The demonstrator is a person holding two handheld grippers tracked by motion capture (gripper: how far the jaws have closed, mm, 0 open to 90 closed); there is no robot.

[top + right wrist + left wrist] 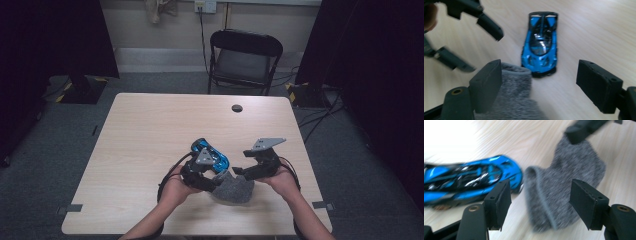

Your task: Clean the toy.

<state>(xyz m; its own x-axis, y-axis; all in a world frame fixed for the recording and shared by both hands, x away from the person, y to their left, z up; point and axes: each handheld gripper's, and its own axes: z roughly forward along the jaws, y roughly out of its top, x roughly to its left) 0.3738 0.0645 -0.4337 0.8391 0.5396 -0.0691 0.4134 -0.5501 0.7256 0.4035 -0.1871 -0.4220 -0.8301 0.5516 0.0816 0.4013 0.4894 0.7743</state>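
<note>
Hovering wide open and empty, left gripper [540, 206] just above grey sock [566, 187]; right gripper [537, 86] likewise gaping. Lying beside sock's cuff, blue toy car [540, 42]. Risking nudging car away while regrasping sock.

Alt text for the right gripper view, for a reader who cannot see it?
A blue toy car lies on the wooden table, its end touching a grey sock. The right gripper has open, empty jaws; the left gripper shows at upper left.
</note>
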